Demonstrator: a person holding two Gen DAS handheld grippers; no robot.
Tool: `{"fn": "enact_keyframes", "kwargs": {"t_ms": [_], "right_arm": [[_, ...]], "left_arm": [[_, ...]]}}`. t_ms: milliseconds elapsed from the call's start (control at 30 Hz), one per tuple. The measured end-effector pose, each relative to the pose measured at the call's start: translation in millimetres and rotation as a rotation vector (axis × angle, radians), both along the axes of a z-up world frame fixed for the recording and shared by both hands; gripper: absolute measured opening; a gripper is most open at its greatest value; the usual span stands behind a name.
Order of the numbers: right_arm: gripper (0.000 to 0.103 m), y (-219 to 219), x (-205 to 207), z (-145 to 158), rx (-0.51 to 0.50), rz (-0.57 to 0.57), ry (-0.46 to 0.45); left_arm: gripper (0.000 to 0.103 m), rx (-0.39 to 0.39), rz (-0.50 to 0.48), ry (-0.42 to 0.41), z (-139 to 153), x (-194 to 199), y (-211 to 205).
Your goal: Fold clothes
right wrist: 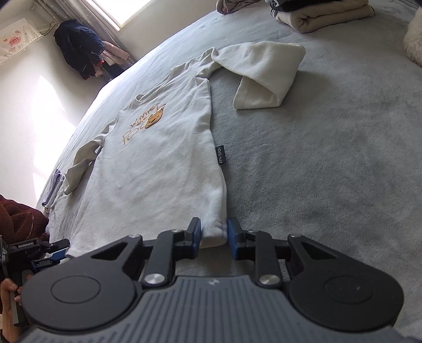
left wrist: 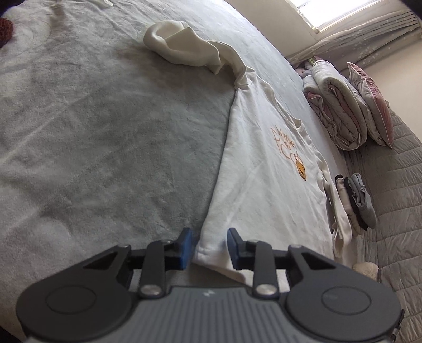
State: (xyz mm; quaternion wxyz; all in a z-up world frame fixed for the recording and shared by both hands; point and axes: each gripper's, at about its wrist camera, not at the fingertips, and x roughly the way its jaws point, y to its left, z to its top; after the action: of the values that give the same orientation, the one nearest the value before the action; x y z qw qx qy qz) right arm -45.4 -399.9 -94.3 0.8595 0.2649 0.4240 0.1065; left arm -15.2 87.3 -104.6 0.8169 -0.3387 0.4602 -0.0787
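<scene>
A cream long-sleeved shirt (left wrist: 263,184) lies front up and spread flat on a bed covered by a grey fleece blanket (left wrist: 105,132); its hem is at the near edge, its neckline far away, and an orange bear print with lettering (right wrist: 147,121) sits on the chest. The left tongs (left wrist: 209,248) stand over the hem's left corner; the blue pads (left wrist: 186,248) flank the cloth with a gap on each side, so they look partly spread and not yet pinching, though the fabric lies between them. The right tongs (right wrist: 214,233) stand at the hem's right corner; here the pads (right wrist: 196,234) sit close against the bunched corner on both sides, so they appear to pinch it. The shirt's right sleeve (right wrist: 263,76) is flung outward and folded back on itself on the blanket; the left sleeve (right wrist: 79,166) trails bent beside the body; a small dark label (right wrist: 220,155) sticks out of the right side seam. In the left wrist view a rolled duvet (left wrist: 337,110) and a pink pillow (left wrist: 372,105) lie far right, with a small stack of folded clothes (left wrist: 356,203) nearer. In the right wrist view a folded beige pile (right wrist: 324,15) rests at the far edge, dark garments (right wrist: 76,50) hang in the far left corner, and a hand (right wrist: 8,293) in a dark red sleeve (right wrist: 21,219) grips the other tool at lower left.
</scene>
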Motion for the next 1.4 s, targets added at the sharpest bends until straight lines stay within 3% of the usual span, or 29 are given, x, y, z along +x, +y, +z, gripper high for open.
{"fn": "enact_keyframes", "kwargs": {"t_ms": [167,300,333,367,400,467,800,1100,1233,1300,1367,1400], "right_arm": [[0.027,2,-1,0,-0.008,0.005,-0.009],[0.028,7,0,1,-0.034,0.018,-0.019],[0.025,9,-1,1,-0.046,0.021,-0.024],[0.022,11,-1,1,-0.064,0.021,-0.028],[0.013,14,-1,1,-0.084,0.02,-0.032],[0.011,17,-2,4,-0.109,0.023,-0.044],[0.009,17,-25,44,-0.088,0.088,-0.118],[0.009,24,-28,12,-0.18,0.158,-0.029],[0.013,29,-27,13,-0.229,0.19,-0.042],[0.022,28,-29,17,-0.247,0.174,-0.06],[0.033,30,-31,21,-0.295,0.148,-0.09],[0.033,32,-32,23,-0.328,0.138,-0.115]], "left_arm": [[0.038,0.027,-0.015,-0.005,-1,3,-4],[0.036,0.08,-0.058,-0.022,-1,2,-16],[0.033,0.101,-0.059,-0.021,0,1,-18],[0.017,0.121,-0.059,-0.02,1,1,-19],[0.011,0.125,-0.05,-0.017,1,0,-18],[0.008,0.132,-0.03,-0.011,2,-3,-17],[0.007,0.264,-0.075,-0.126,55,-34,-24],[0.007,0.352,-0.183,-0.039,25,-40,-30],[0.014,0.384,-0.197,-0.045,24,-40,-30],[0.025,0.404,-0.199,-0.072,30,-41,-30],[0.042,0.445,-0.185,-0.123,37,-44,-32],[0.043,0.458,-0.178,-0.149,41,-44,-35]]}}
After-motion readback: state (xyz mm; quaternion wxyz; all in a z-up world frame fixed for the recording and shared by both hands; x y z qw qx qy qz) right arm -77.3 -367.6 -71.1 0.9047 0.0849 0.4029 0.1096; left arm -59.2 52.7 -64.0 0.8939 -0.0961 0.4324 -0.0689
